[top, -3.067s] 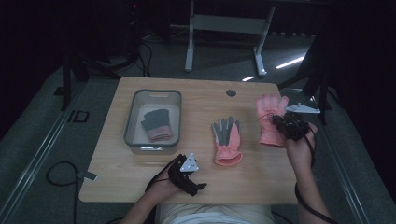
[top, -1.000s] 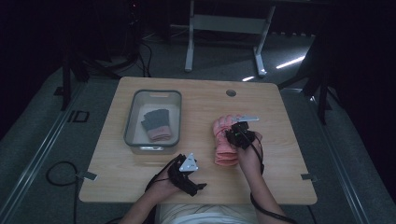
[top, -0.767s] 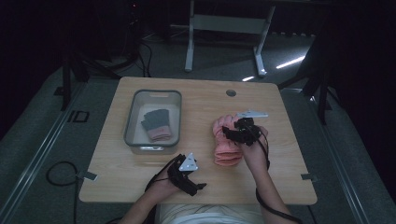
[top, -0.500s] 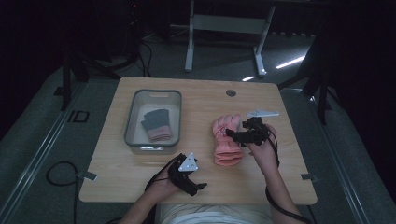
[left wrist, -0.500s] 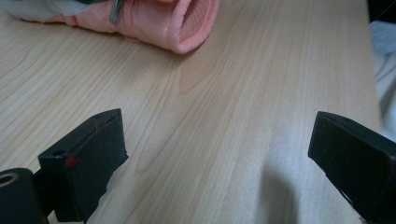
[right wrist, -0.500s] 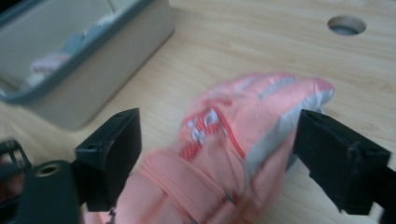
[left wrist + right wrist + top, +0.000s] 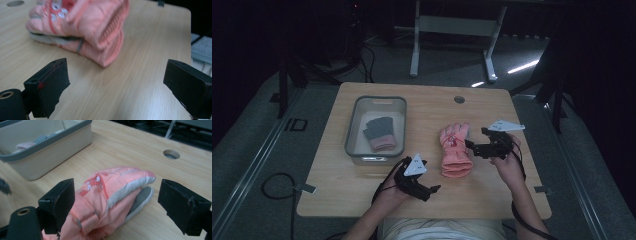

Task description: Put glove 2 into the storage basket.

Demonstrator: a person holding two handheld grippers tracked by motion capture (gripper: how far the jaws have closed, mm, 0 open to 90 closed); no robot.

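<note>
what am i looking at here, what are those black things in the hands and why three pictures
A person sits at a wooden table with a hand-held gripper in each hand. The high view looks down from above; the other two pictures come from cameras riding on each gripper, looking out between its two black jaws. The left gripper hangs open with nothing in it. The right gripper has just been opening and sits beside a stack of pink gloves, holding nothing. A grey tub on the left holds another grey and pink glove.
</note>
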